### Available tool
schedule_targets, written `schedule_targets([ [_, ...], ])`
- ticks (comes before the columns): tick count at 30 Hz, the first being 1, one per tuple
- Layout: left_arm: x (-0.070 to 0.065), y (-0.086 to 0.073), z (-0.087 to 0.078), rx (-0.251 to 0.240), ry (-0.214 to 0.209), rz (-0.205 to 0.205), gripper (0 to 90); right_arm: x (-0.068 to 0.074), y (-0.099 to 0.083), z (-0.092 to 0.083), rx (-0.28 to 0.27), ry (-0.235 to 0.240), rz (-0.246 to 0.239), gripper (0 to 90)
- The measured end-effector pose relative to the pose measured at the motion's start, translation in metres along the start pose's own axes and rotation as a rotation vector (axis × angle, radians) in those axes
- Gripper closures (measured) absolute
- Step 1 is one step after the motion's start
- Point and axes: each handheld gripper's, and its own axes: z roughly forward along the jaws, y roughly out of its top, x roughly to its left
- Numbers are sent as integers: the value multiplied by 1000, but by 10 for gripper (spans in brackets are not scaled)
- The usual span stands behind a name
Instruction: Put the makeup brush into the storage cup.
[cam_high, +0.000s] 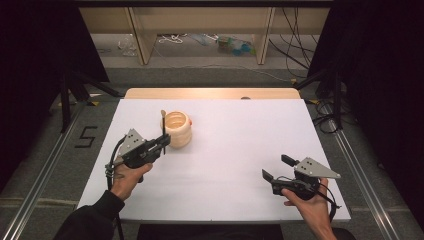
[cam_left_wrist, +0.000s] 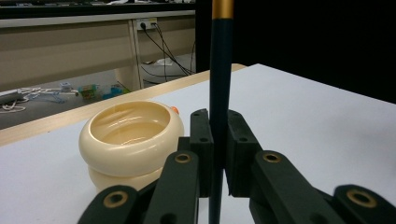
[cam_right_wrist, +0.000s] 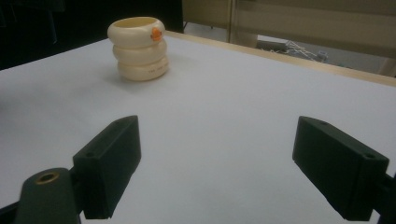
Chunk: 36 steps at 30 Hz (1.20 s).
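Holding a slim dark brush (cam_left_wrist: 220, 84) upright, left gripper (cam_high: 161, 144) clamped on its shaft just beside the cream ribbed pot (cam_high: 177, 128), which stands toward the far left part of the white tabletop (cam_high: 240, 145), well in from the edges. Gold ferrule (cam_left_wrist: 222, 8) seen at the top of the left gripper view; lower tip hidden below the pads (cam_left_wrist: 201, 140). Right gripper (cam_high: 278, 167) idle near the near right corner, jaws wide apart, nothing between them, pot (cam_right_wrist: 139, 47) far ahead. Likely step: dropping the brush into the pot's mouth (cam_left_wrist: 130, 122). For a clean placement: lift until the lower end clears the rim, centre over the opening, keep the shaft vertical, lower, then release; avoid nudging the light pot sideways.
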Motion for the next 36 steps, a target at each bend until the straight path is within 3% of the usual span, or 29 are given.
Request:
schedule_targets([
  [6, 4, 4, 4, -8, 10, -6, 834, -1, -1, -4, 20, -7, 3, 164],
  [9, 6, 8, 6, -19, 13, -16, 834, -1, -2, -3, -11, 1, 16, 164],
  [18, 14, 18, 13, -32, 34, -16, 834, -3, -2, -6, -7, -18, 7, 165],
  [20, 16, 20, 15, -37, 39, -32, 834, -3, -2, -5, -9, -17, 9, 165],
  [28, 26, 26, 22, -40, 65, -33, 834, -2, -2, -5, -3, -11, 12, 165],
  [36, 27, 32, 32, -37, 75, -27, 834, -1, -2, -4, -9, 9, 21, 166],
])
